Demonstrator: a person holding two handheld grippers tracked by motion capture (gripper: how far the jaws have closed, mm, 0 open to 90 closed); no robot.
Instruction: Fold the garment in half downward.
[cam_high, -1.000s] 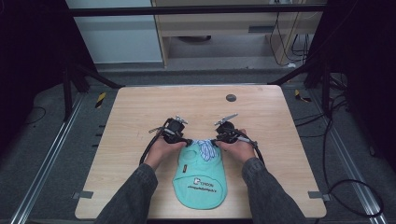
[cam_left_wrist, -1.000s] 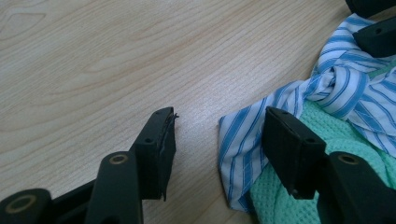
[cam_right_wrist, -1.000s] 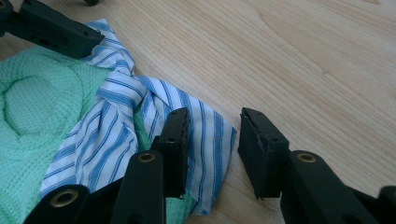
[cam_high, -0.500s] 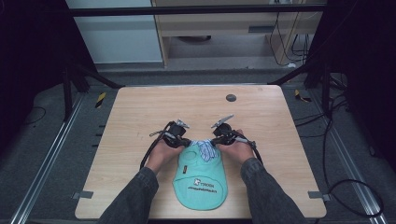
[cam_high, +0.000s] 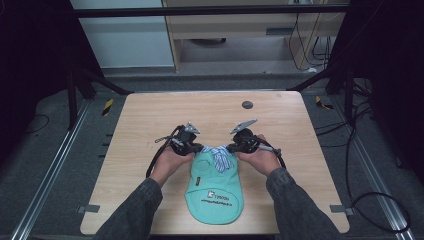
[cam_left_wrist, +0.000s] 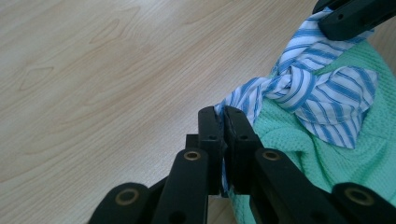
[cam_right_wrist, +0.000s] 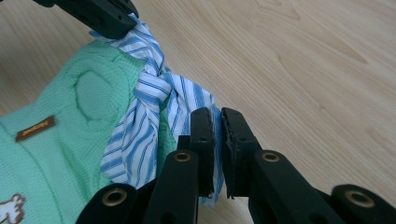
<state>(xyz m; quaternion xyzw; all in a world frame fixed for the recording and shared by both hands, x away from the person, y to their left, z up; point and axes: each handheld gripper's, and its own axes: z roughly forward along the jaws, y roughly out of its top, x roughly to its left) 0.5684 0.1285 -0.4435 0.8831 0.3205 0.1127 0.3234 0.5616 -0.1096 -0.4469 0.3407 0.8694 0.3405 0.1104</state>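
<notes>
A person seated at a light wooden worktop holds a two-jaw tool in each hand, both reaching to the far end of a mint-green knitted garment that lies flat near the worktop's near edge, between the two forearms. The garment carries a small white animal print with lettering on its near half and a small brown label on its upper part.

At the garment's far end sits a blue-and-white striped cloth tie, knotted in the middle. The left claw is clenched on one tail of the striped tie, its jaws pressed together with the fabric caught between them, as the left gripper view shows. The right claw grips the other tail, the striped fabric running down between its jaws, which stand almost closed with a thin gap left. Each tool's camera also catches the opposite black jaw tip at the top of its frame, touching the tie's far tail.

In the high view the left hand and right hand rest on the worktop on either side of the knot, with black cables looping away from each tool. A small dark round disc lies well apart near the worktop's far edge.
</notes>
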